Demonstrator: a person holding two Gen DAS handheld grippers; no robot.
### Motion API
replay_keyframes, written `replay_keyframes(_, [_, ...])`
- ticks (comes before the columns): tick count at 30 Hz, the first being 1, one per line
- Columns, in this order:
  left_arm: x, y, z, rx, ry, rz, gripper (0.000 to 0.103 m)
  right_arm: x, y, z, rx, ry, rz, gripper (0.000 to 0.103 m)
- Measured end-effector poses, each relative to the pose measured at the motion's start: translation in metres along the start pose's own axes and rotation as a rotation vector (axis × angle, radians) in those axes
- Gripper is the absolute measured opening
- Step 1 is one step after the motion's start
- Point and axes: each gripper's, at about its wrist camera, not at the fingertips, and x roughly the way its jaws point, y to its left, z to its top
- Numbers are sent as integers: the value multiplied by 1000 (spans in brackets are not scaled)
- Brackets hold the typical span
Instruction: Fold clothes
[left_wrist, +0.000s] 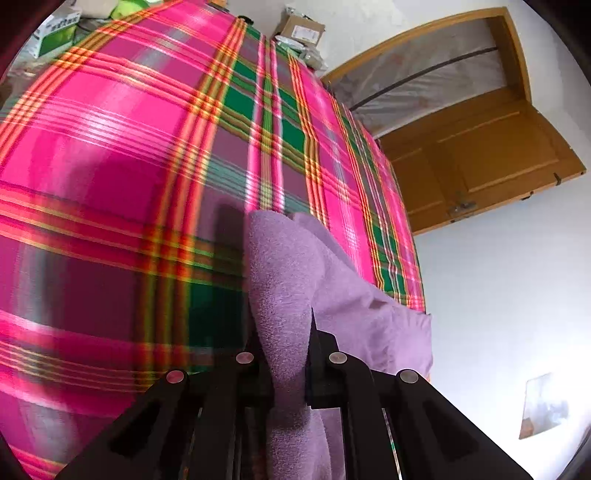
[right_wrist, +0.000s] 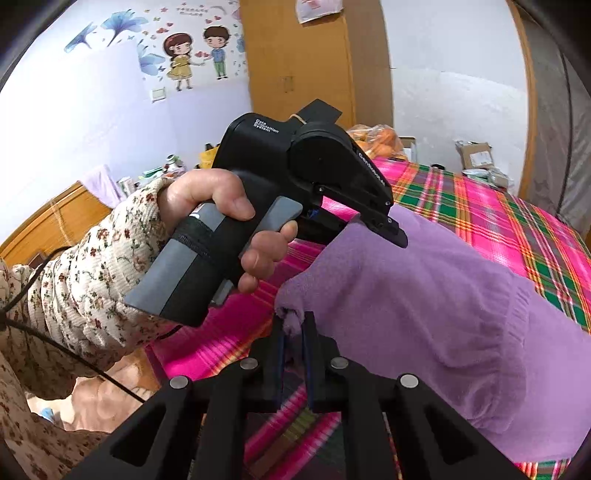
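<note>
Right wrist view, right claw (right_wrist: 293, 325) and left claw (right_wrist: 388, 229) pinching purple garment (right_wrist: 424, 295).

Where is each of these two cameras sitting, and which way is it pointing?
Left wrist view: sits on the left hand-held gripper, looking down its black fingers, shut on the fuzzy lilac garment, across the pink-and-green plaid bedspread toward an orange wooden door.
Right wrist view: sits on the right hand-held gripper, pinching the garment's edge; the person's hand and floral sleeve show.
Shared: garment, bedspread, left gripper.
</note>
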Motion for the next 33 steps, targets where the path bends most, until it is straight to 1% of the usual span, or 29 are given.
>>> replay_keyframes(12, [-42,33,-3,-19,-42,75,10,26,36,5,-49,58,155,9])
replay_keyframes(20, [-70,60,-4,-63,-78,105,10,39,62,8,-94,68,226,9])
replay_keyframes(23, [-74,69,-5,-79,-82,107,10,46,65,8,-100,85,238,9])
replay_keyframes(26, [-67,72,-4,-93,-66,114,12,52,64,7,-94,114,242,9])
replay_keyframes(28, [-69,75,-5,-109,-65,119,13,55,62,7,-89,134,245,11])
replay_keyframes(29, [-70,77,-6,-118,-65,121,17,54,62,8,-88,140,243,12])
replay_keyframes(31, [-73,80,-6,-127,-69,128,18,52,61,9,-84,146,238,12])
replay_keyframes(33, [-77,79,-8,-125,-78,138,18,47,59,8,-80,143,237,16])
